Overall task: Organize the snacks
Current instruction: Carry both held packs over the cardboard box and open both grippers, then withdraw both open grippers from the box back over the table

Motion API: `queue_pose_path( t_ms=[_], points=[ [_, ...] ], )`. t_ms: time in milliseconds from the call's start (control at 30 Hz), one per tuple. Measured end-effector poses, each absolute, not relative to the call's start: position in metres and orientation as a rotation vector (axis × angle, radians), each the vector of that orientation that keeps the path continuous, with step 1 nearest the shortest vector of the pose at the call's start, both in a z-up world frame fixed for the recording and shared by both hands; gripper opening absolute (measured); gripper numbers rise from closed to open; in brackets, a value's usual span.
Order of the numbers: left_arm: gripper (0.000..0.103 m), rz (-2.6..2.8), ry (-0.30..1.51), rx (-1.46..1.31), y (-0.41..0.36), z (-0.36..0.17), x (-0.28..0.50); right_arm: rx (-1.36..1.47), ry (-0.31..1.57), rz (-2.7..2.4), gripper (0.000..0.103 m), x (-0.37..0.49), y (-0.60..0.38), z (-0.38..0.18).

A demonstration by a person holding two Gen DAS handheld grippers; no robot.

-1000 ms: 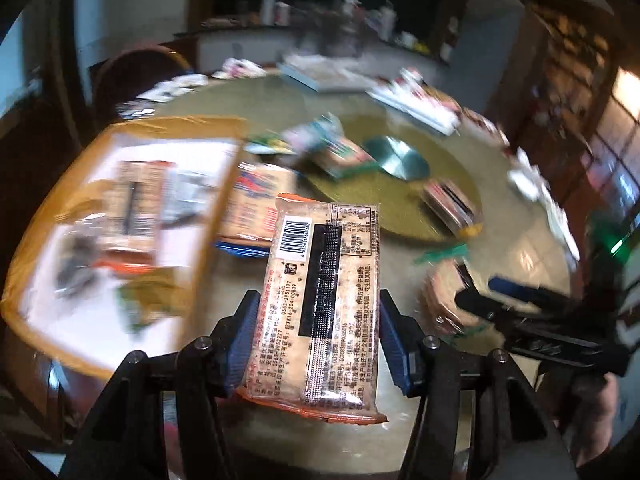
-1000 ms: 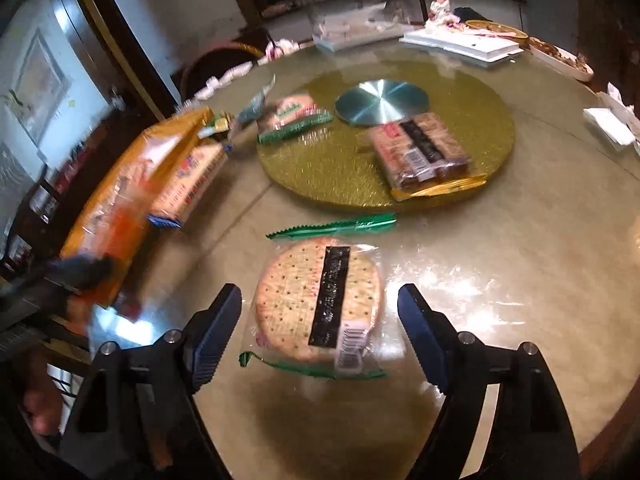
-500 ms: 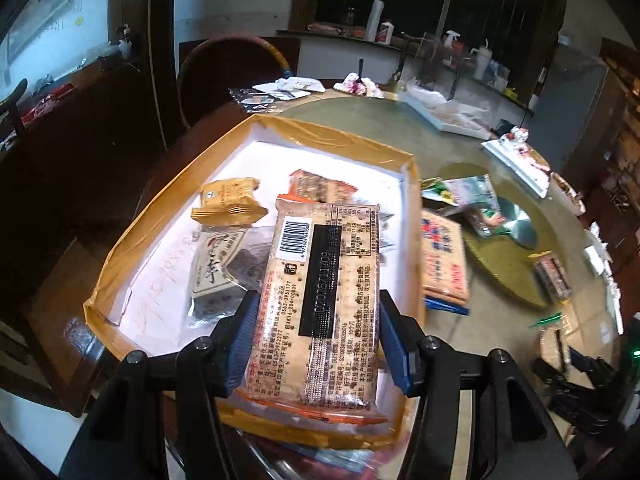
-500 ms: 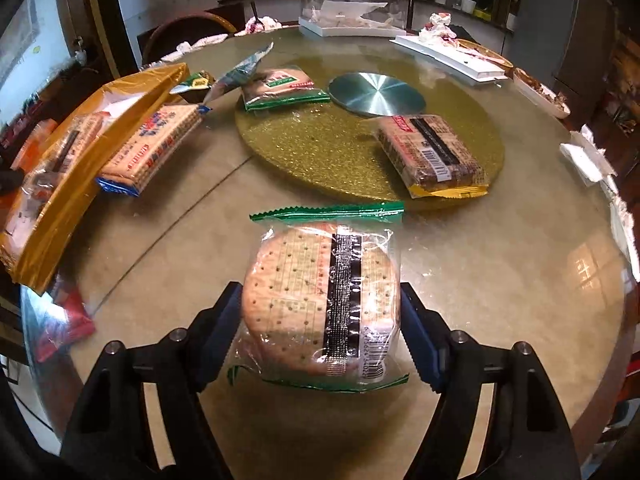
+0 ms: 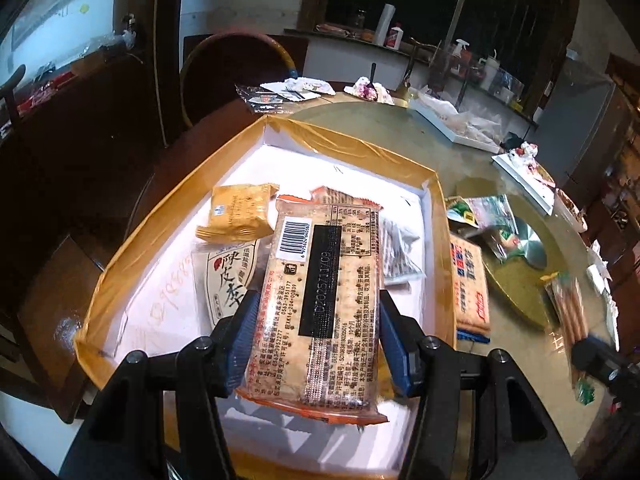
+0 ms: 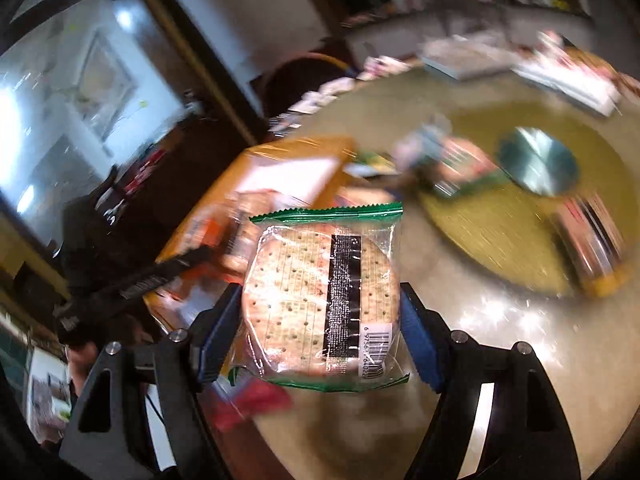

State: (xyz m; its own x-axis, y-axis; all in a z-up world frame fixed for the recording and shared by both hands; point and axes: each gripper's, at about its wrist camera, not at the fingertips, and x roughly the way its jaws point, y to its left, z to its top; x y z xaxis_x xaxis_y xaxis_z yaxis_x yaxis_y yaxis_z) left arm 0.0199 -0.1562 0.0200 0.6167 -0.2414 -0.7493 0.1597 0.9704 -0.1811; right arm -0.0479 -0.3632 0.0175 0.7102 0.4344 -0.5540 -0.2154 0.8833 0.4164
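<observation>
My left gripper (image 5: 318,340) is shut on an orange-edged cracker pack (image 5: 320,300) and holds it over the box with orange taped walls (image 5: 132,248). Several snack packs lie on the box's white floor, among them a yellow pack (image 5: 238,216). My right gripper (image 6: 320,340) is shut on a green-edged pack of round crackers (image 6: 322,296), lifted above the table. The right wrist view is blurred; the box (image 6: 288,156) and the left gripper (image 6: 132,292) show to the left.
A gold turntable (image 6: 500,208) with a metal disc (image 6: 538,166) carries snack packs. A red-and-blue cracker pack (image 5: 470,284) lies on the glass table right of the box. Trays and clutter stand at the far rim. A wooden chair (image 5: 236,76) stands behind the box.
My right gripper shut on the round cracker pack, lifted it off the table and swung left toward the box. My left gripper with its pack moved further over the box.
</observation>
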Motion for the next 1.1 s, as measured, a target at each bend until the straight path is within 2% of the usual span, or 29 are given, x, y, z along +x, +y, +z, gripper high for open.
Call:
queue_pose_path(
  t_ms=[267, 467, 500, 567, 633, 733, 1100],
  points=[
    [0.058, -0.249, 0.86, -0.102, -0.136, 0.017, 0.034, 0.251, 0.76, 0.459, 0.076, 0.024, -0.279, 0.012],
    [0.06, -0.252, 0.848, -0.106, -0.119, 0.017, 0.042, 0.229, 0.781, 0.432, 0.077, 0.047, -0.255, 0.002],
    [0.061, -0.253, 0.848, -0.114, -0.115, 0.017, 0.043, 0.234, 0.785, 0.429, 0.078, 0.048, -0.256, 0.0],
    [0.07, -0.25, 0.851, -0.125, -0.11, 0.016, 0.046, 0.255, 0.8, 0.438, 0.078, 0.055, -0.255, -0.002],
    [0.071, -0.254, 0.845, -0.139, -0.104, 0.018, 0.045, 0.277, 0.795, 0.454, 0.079, 0.056, -0.257, -0.001],
    [0.08, -0.271, 0.832, -0.159, -0.101, 0.022, 0.039, 0.305, 0.754, 0.44, 0.082, 0.052, -0.262, 0.009],
    [0.08, -0.362, 0.757, -0.112, -0.147, 0.054, -0.02, 0.418, 0.548, 0.331, 0.082, -0.048, -0.348, 0.021]
  ],
)
